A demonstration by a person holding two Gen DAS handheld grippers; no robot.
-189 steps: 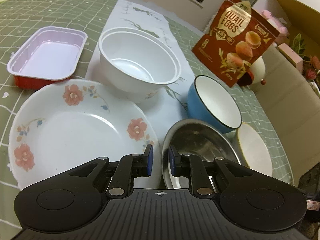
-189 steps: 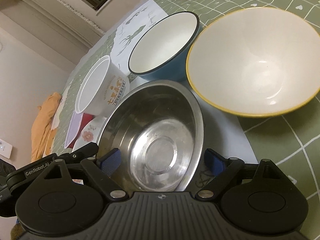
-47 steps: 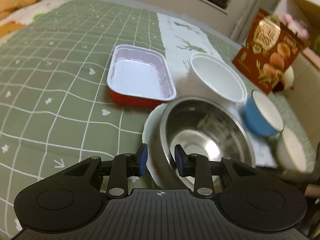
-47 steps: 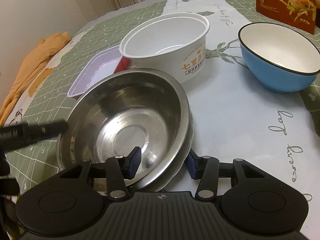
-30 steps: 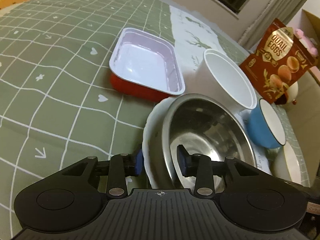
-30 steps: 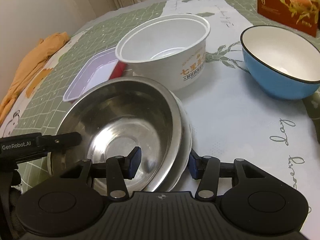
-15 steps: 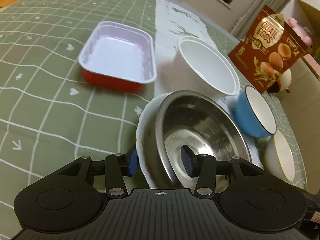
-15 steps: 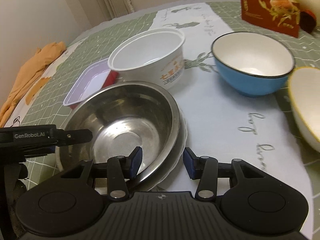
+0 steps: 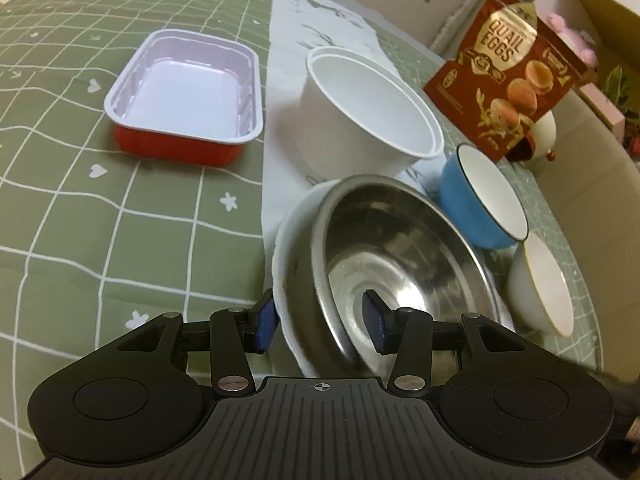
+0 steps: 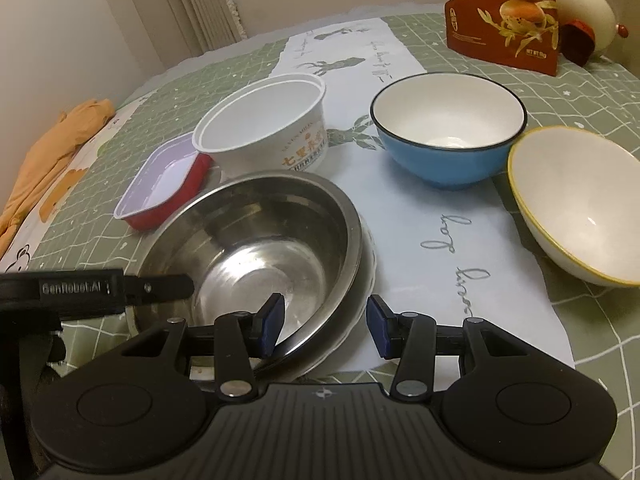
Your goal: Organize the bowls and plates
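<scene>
A steel bowl (image 9: pixel 400 260) sits inside a white plate (image 9: pixel 288 248) on the white runner. My left gripper (image 9: pixel 320 322) is open and straddles the near rims of both; its right pad hangs free inside the bowl. From the other side my right gripper (image 10: pixel 326 322) is shut on the stacked rims, one pad inside the steel bowl (image 10: pixel 260 248), the other outside the plate (image 10: pixel 368 264). One left finger (image 10: pixel 168 284) reaches over the bowl's far edge. Beyond stand a white paper tub (image 10: pixel 264 120), a blue bowl (image 10: pixel 444 160) and a cream bowl (image 10: pixel 580 208) with a yellow rim.
A red tray (image 9: pixel 184 92) with a pale inside lies on the green checked cloth, left of the paper tub (image 9: pixel 372 120). A quail-egg bag (image 9: pixel 508 76) stands behind the blue bowl (image 9: pixel 488 196). An orange cloth (image 10: pixel 52 148) lies at the table's far left edge.
The plate and steel bowl have slid away from the red tray onto the runner. My left jaws have widened around their rims. The cream bowl has come into the right wrist view.
</scene>
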